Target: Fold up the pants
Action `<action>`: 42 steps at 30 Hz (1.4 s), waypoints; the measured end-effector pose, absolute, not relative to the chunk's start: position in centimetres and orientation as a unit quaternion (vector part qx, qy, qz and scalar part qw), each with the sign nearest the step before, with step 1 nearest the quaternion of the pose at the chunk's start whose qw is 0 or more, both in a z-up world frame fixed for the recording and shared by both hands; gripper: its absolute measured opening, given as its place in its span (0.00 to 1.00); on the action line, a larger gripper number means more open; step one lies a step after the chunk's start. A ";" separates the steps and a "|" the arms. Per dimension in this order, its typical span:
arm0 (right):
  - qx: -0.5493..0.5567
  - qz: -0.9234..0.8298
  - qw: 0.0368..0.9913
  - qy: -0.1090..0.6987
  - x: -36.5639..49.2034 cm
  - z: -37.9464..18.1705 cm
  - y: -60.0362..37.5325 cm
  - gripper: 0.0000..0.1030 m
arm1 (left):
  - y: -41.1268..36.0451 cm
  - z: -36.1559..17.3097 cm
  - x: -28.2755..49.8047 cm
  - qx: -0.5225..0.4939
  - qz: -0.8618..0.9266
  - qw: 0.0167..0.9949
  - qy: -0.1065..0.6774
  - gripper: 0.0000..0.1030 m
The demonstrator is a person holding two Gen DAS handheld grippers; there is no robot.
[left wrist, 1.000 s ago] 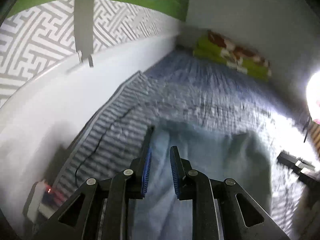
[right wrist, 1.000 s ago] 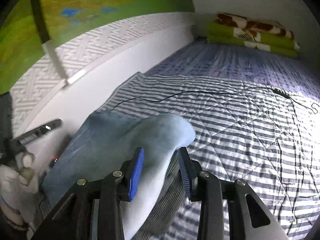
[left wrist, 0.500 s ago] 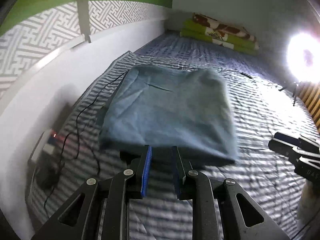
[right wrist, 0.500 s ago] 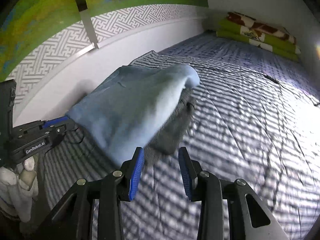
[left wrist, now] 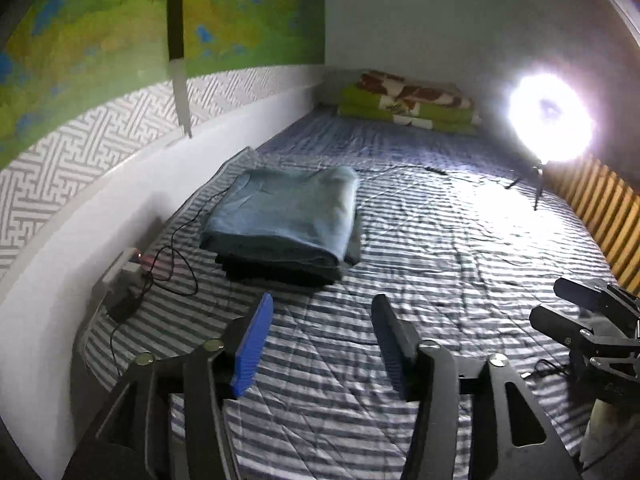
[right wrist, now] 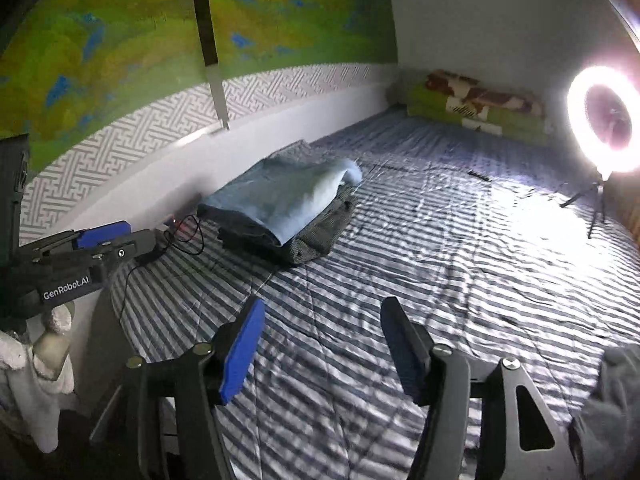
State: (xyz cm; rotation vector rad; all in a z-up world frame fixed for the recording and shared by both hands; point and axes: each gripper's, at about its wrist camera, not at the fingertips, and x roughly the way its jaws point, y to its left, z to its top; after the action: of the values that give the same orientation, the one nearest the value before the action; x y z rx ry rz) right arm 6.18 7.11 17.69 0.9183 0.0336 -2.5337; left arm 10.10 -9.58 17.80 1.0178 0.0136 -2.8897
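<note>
The folded light-blue pants [left wrist: 286, 216] lay on a darker folded stack [right wrist: 316, 236] upon the striped bed [left wrist: 460, 272]. Both empty claws, left [left wrist: 320, 344] and right [right wrist: 322, 354], were opening; the loose top corner could unroll.

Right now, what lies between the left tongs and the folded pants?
Only bare striped bedsheet between the opening left tongs and the folded pants, per the left wrist view.

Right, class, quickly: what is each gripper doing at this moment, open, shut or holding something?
Left gripper: jaws opening, nothing between them.
Right gripper: jaws opening, nothing between them; the folded light-blue pants lie apart on the striped bed cover.
</note>
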 end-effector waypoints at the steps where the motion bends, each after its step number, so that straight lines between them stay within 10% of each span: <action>1: 0.327 -0.919 0.218 0.011 6.9 18.0 7.6 0.60 | -9.0 18.2 10.6 0.329 -0.944 0.030 0.008 0.61; 5: 0.302 -0.931 0.206 -0.011 8.3 18.9 9.5 0.73 | -7.0 18.9 11.9 0.305 -0.952 0.016 -0.001 0.72; 25: 0.333 -0.925 0.176 0.041 4.1 10.2 7.5 0.74 | -9.0 6.6 3.8 0.385 -0.919 0.080 0.011 0.75; 42: 0.334 -0.928 0.167 0.022 4.5 8.5 7.8 0.74 | -9.4 7.1 5.3 0.361 -0.929 0.079 0.023 0.86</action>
State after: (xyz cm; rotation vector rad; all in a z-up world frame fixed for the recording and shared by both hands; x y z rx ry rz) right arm 4.48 7.83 8.52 0.9496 0.0621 -2.6395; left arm 5.35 -9.41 7.14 1.0800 0.0702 -2.7797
